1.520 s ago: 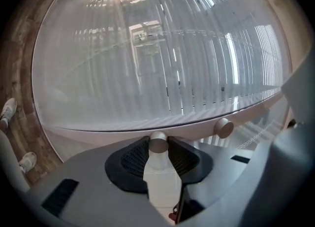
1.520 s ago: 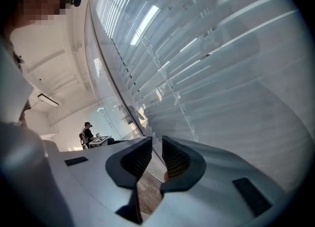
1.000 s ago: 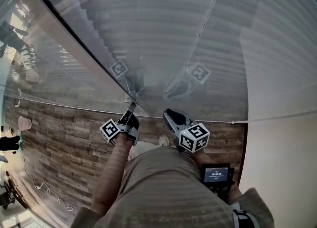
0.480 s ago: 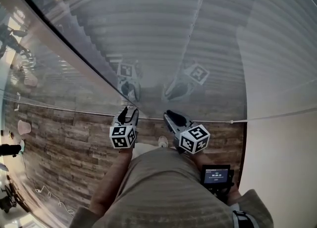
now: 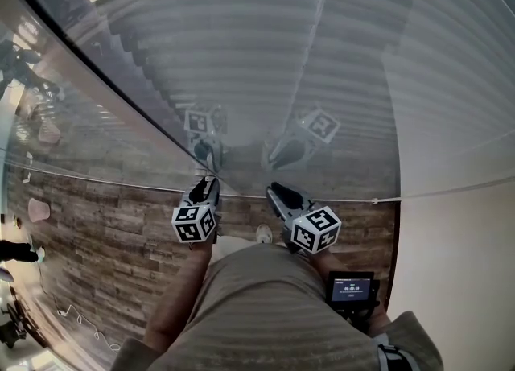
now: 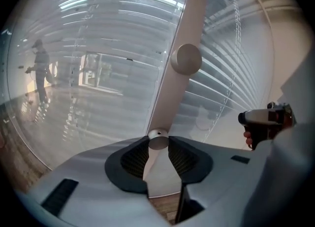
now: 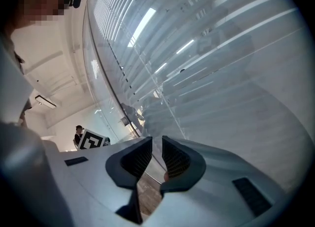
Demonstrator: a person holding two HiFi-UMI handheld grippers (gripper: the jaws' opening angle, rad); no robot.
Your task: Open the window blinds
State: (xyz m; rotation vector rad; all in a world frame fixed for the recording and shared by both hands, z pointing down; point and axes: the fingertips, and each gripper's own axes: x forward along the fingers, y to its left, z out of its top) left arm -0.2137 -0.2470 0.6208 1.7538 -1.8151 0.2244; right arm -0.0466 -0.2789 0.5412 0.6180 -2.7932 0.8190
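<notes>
Horizontal blinds (image 5: 265,47) hang behind a glass wall, slats nearly flat. A beige frame post (image 6: 182,29) carries a round knob (image 6: 186,59) and, lower down, a small silver knob (image 6: 158,140). My left gripper (image 6: 158,147) has just been closing, and its pads now press on the silver knob from both sides. In the head view the left gripper (image 5: 204,191) points at the foot of the post. My right gripper (image 5: 278,194) hangs beside it toward the glass. Its pads (image 7: 172,158) stand a narrow gap apart with nothing between them.
A wood-plank floor (image 5: 105,232) runs along the glass, with a thin white line (image 5: 451,192) at its base. At right is a plain white wall (image 5: 459,281). A small screen device (image 5: 351,287) hangs at the person's hip. A distant person (image 6: 42,68) shows through the glass.
The left gripper has rolled about its own axis, so its marker cube now faces up. Its jaws opened wider midway and have come back in on the silver knob. The right gripper has stayed put.
</notes>
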